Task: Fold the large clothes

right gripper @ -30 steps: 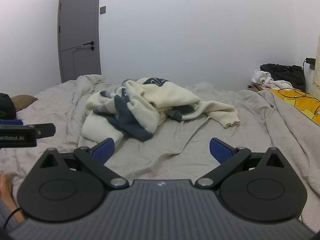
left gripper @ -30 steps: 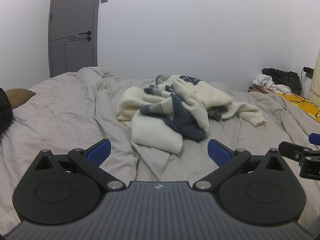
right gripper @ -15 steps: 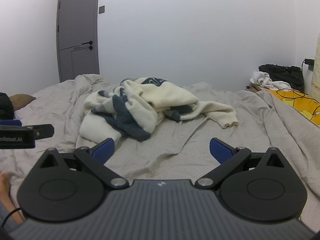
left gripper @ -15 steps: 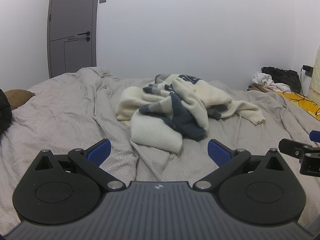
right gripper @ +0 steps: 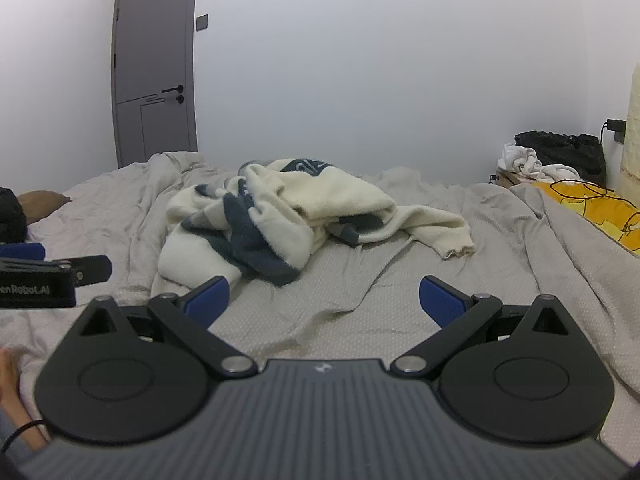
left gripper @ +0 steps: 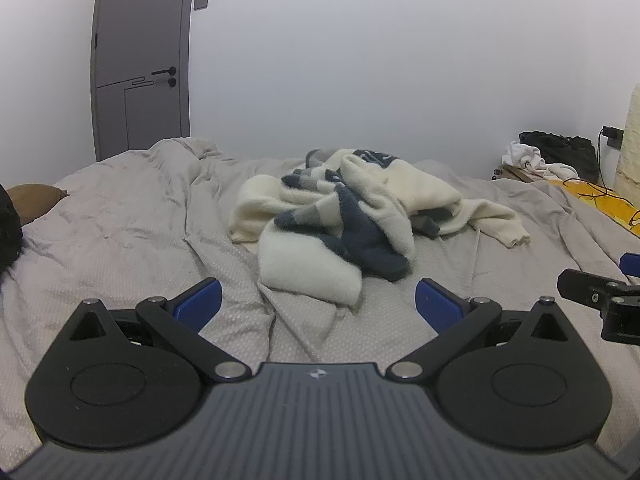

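Here, the left gripper point(left gripper: 316, 300) is held with its jaws spread wide at lower centre. The crumpled cream-and-navy sweater point(left gripper: 352, 220) is seen mid-frame on the grey bedsheet point(left gripper: 120, 240). The right gripper point(right gripper: 324, 298) is likewise held apart, empty.

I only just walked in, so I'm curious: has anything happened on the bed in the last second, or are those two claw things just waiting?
Hardly anything. Both views drifted a little, nothing more. The left gripper and right gripper stay open and empty, short of the cream and navy sweater, which lies crumpled in the same heap on the grey bedcover. Nothing was grasped or released.
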Demonstrator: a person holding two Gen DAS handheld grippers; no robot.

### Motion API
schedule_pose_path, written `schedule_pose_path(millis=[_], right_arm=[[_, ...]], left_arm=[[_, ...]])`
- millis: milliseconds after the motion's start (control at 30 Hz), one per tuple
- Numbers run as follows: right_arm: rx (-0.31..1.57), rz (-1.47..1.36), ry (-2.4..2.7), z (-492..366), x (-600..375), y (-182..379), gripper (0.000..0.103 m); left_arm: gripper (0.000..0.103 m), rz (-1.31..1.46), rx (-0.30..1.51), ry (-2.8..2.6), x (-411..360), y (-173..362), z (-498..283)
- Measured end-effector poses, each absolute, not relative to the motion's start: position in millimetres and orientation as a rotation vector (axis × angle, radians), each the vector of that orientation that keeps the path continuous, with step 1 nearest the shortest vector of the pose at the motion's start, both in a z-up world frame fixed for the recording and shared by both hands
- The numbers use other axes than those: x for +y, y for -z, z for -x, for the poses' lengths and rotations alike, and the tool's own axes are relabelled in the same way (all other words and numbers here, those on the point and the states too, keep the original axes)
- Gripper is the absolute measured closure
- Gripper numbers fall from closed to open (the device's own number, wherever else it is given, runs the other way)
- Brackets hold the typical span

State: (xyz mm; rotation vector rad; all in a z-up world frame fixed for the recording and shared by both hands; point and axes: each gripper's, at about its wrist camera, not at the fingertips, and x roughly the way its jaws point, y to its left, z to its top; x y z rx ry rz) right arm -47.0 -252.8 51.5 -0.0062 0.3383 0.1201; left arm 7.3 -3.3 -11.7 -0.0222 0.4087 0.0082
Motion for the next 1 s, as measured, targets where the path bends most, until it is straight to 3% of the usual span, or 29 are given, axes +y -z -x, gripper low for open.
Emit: schedule_pose_path(millis=[667,1000], right_arm=[[0.314,-0.031,-0.096,55.7,-259.6,-56.3,0.000],[0.350,-0.102,-0.085,20.8,-265.8,-56.6,0.000]], left_arm=[[0.000,0.020,0.395,0.037,-10.8,14.3,2.6],[0.000,0.041,0.448,0.105,-20.5,22.5,-43.7]])
